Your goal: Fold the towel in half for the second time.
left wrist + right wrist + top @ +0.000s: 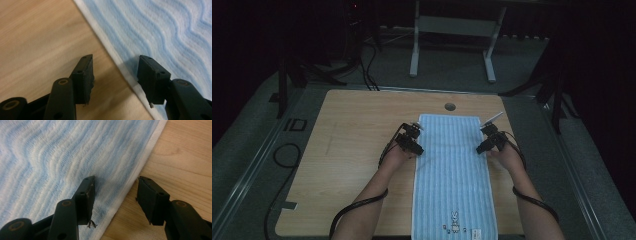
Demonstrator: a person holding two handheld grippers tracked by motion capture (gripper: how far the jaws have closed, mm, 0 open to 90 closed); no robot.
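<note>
one blue-and-white striped towel lies flat and lengthwise on one wooden table, its near end at the table's front edge and its far end just short of a round hole in the tabletop. two grippers are at work, one per hand. the left gripper sits at the towel's left edge, jaws wide apart and straddling the white hem: in the left gripper view one jaw is over bare wood, the other over the cloth, nothing between them. the right gripper mirrors it at the right edge, also spread wide across the hem and gripping nothing. near the towel's front end there is a small rabbit figure with a few tiny marks and a label beside it (too small to read).
</note>
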